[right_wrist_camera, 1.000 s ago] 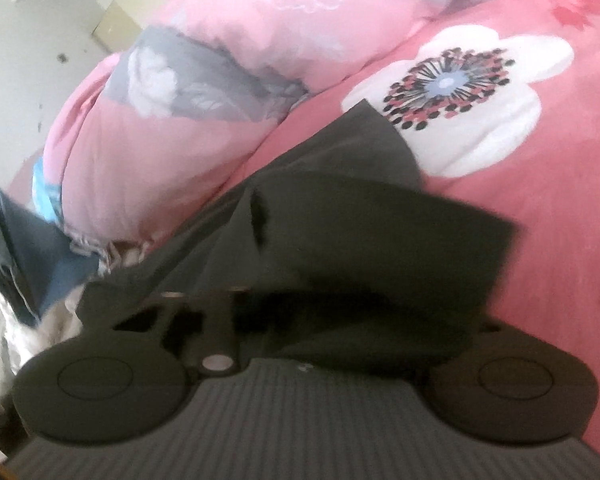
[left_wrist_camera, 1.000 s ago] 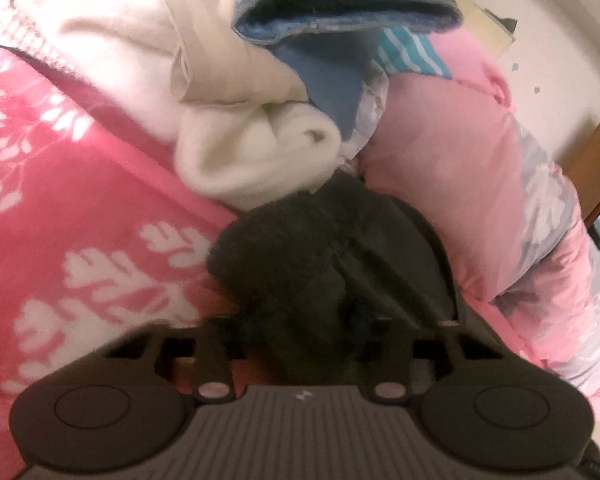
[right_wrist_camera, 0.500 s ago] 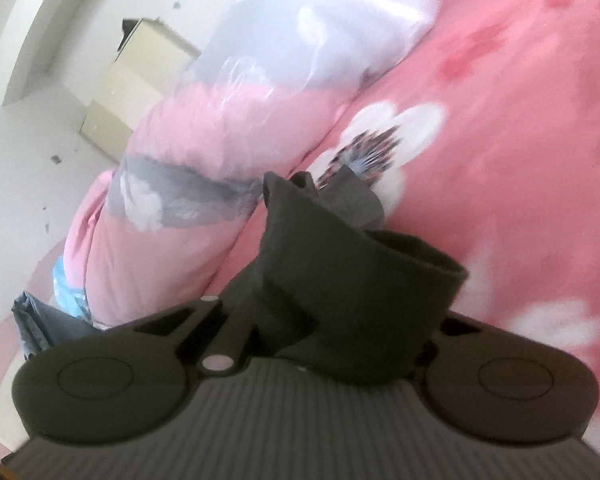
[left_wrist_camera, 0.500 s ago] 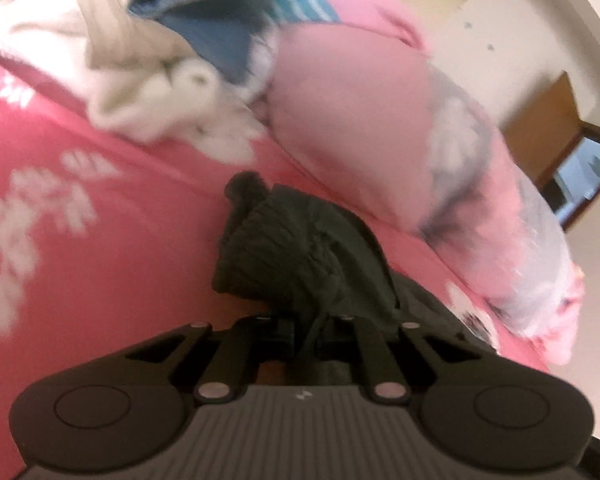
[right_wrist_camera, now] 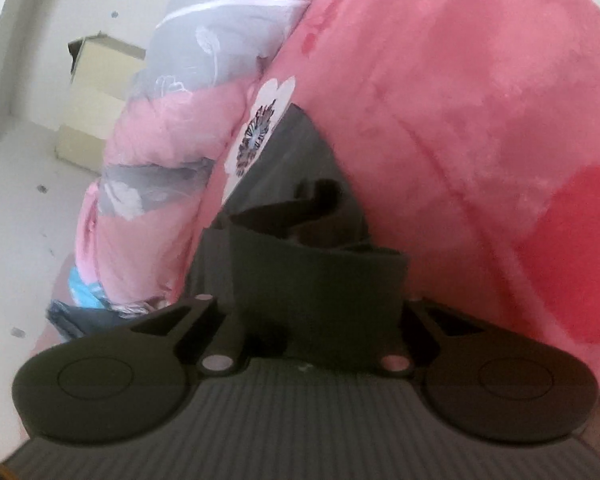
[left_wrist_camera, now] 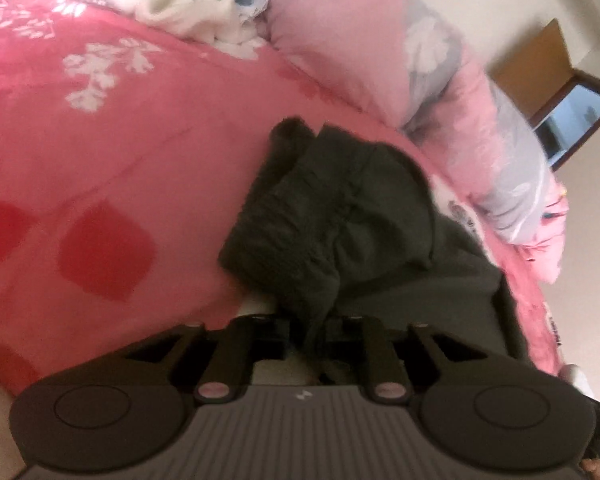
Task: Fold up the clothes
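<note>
Left wrist view: dark garment (left_wrist_camera: 340,216) bunched on pink floral blanket (left_wrist_camera: 100,152), one ribbed edge trailing down between fingers of left gripper (left_wrist_camera: 306,334); jaws opening, slightly apart, a strand of dark cloth between them, whether still pinched cannot be told. Beyond the garment, rolled pink and grey quilt (left_wrist_camera: 460,80) running along far edge of blanket; at top, heap of white and blue clothes (left_wrist_camera: 196,4) resting just beside end of quilt. At right, brown wooden furniture (left_wrist_camera: 540,60) against pale wall. Right wrist view: same dark garment (right_wrist_camera: 312,276) draped over right gripper (right_wrist_camera: 308,344), a wide fold covering the fingers, so cannot tell how jaws stand from sight alone; jaws opening, cloth lying between and over them. Rest of garment stretching away across pink blanket (right_wrist_camera: 460,120), its far corner touching a white flower print (right_wrist_camera: 260,124). Quilt roll (right_wrist_camera: 172,140) lying left of garment, just beside it. Cream box (right_wrist_camera: 96,96) on floor past the quilt, well apart from bed.
</note>
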A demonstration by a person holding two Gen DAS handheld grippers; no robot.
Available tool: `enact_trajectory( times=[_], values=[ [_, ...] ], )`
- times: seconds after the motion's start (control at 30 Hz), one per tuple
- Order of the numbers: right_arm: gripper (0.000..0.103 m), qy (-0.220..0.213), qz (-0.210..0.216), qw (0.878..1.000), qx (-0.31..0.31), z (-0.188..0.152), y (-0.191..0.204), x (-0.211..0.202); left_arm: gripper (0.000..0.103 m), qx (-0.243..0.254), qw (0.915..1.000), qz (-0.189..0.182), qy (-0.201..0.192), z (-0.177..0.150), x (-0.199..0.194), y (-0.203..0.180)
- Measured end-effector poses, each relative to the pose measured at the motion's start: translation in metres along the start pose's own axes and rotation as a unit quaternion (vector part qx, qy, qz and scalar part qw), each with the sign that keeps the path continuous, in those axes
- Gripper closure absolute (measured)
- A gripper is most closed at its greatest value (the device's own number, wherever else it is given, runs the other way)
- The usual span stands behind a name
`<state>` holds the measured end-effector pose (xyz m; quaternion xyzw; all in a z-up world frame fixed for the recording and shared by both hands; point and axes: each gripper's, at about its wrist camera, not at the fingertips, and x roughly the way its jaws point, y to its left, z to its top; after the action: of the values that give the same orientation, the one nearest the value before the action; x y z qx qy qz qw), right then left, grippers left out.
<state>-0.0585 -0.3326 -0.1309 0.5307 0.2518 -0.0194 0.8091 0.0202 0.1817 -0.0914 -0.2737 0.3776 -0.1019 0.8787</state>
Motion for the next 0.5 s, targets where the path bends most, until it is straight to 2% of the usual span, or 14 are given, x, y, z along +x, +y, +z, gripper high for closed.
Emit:
enact_trajectory(
  times=[0.03, 0.07, 0.1, 0.17, 0.2, 0.3, 0.37, 0.43, 0.5],
  values=[
    [0.081, 0.000, -0.006, 1.000, -0.003, 0.001, 0.003, -0.005, 0.068, 0.006, 1.0000, -0.003, -0.007, -0.001, -0.007, 0.002],
    [0.067, -0.005, -0.013, 1.000, -0.012, 0.003, 0.006, -0.014, 0.059, 0.014, 0.9998, -0.005, -0.016, -0.003, -0.015, 0.003],
    [0.049, -0.013, -0.020, 0.999, -0.024, 0.003, 0.010, -0.024, 0.054, 0.022, 0.9995, -0.004, -0.024, -0.004, -0.022, 0.006],
    [0.031, -0.041, -0.049, 0.996, -0.055, 0.007, 0.019, -0.050, 0.052, 0.033, 0.9987, -0.002, -0.040, -0.007, -0.035, 0.014],
    [0.026, -0.059, -0.066, 0.994, -0.071, 0.009, 0.022, -0.065, 0.052, 0.033, 0.9984, -0.001, -0.047, -0.008, -0.041, 0.019],
    [0.023, -0.124, -0.123, 0.979, -0.106, 0.012, 0.032, -0.111, 0.052, 0.032, 0.9969, 0.001, -0.072, -0.005, -0.052, 0.030],
    [0.022, -0.162, -0.145, 0.967, -0.131, 0.014, 0.045, -0.129, 0.052, 0.038, 0.9955, -0.001, -0.087, 0.002, -0.050, 0.033],
    [0.022, -0.169, -0.136, 0.962, -0.168, 0.012, 0.070, -0.122, 0.052, 0.052, 0.9948, -0.008, -0.087, 0.009, -0.040, 0.030],
    [0.022, -0.146, -0.110, 0.959, -0.218, 0.006, 0.102, -0.099, 0.052, 0.065, 0.9943, -0.016, -0.083, 0.017, -0.027, 0.026]
  ],
)
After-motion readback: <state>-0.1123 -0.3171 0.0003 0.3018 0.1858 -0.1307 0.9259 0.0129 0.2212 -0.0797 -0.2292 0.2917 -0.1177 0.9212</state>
